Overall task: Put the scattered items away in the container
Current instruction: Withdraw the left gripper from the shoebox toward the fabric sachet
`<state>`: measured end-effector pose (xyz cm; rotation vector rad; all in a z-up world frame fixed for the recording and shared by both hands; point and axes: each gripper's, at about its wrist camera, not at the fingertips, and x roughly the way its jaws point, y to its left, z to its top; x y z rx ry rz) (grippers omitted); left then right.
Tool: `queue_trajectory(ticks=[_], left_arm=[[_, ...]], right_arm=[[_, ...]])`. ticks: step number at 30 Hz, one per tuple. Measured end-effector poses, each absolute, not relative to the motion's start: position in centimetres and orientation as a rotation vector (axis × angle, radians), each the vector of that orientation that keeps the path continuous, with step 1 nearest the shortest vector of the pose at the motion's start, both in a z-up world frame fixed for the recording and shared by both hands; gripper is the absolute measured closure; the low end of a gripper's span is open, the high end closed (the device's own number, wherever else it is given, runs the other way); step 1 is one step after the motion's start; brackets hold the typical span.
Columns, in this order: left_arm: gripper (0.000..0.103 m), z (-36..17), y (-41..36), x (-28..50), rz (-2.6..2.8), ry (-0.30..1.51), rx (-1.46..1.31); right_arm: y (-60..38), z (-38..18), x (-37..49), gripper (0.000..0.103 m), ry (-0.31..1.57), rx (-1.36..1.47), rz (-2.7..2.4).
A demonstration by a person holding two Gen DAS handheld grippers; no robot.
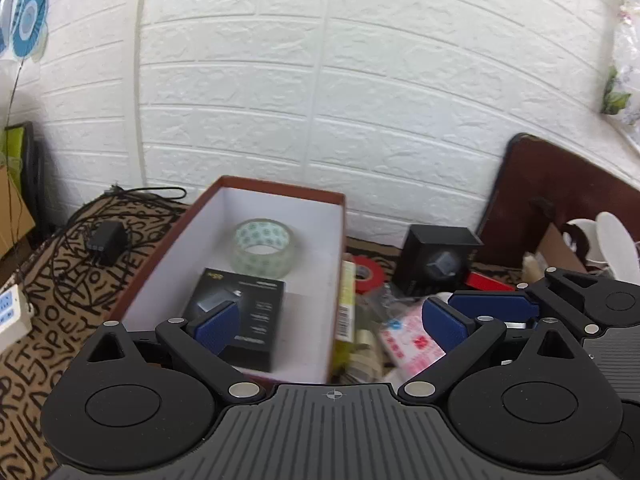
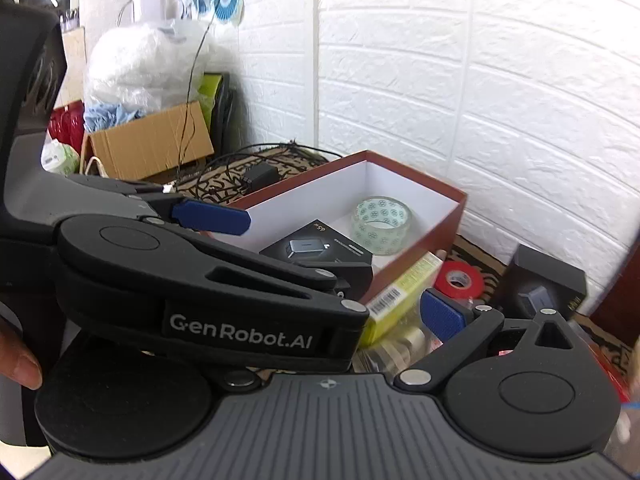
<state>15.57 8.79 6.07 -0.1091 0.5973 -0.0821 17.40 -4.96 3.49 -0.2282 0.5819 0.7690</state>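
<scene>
A red-brown container [image 1: 338,216] with a white inside holds a clear patterned tape roll [image 1: 264,252] [image 2: 382,224] and a black charger box [image 1: 248,312] [image 2: 316,248]. My left gripper [image 1: 329,328] [image 2: 288,248] is open, straddling the container's right wall, its left pad [image 1: 216,326] over the charger box. Outside that wall lean a yellow-green barcoded box [image 1: 346,304] [image 2: 404,292], a red tape roll [image 1: 368,276] [image 2: 460,280], a pink-white packet [image 1: 412,340] and a black cube box [image 1: 436,264] [image 2: 548,280]. My right gripper [image 2: 330,322] is open above that pile, its left finger hidden behind the left gripper.
A black adapter [image 1: 106,242] with tangled cables lies on the patterned cloth left of the container. A cardboard box [image 2: 152,144] and plastic bags stand far left. The white brick wall is close behind. A dark wooden panel [image 1: 560,200] rises at the right. A thumb [image 2: 16,364] shows.
</scene>
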Motion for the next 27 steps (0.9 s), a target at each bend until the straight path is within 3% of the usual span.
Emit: queue_trajectory(ticks=[14,27], left_arm=[[0.0,3.3,2.7,7.1,-0.179,0.566,-0.157],[0.0,-4.9,-3.0,4.0,-0.344,0.755,-0.204]], right_arm=[[-12.2,1.2,8.9,0.002,0.489,-0.111,0.704],[-18.3,-5.5,4.1,0.002,0.551,-0.119,0.628]])
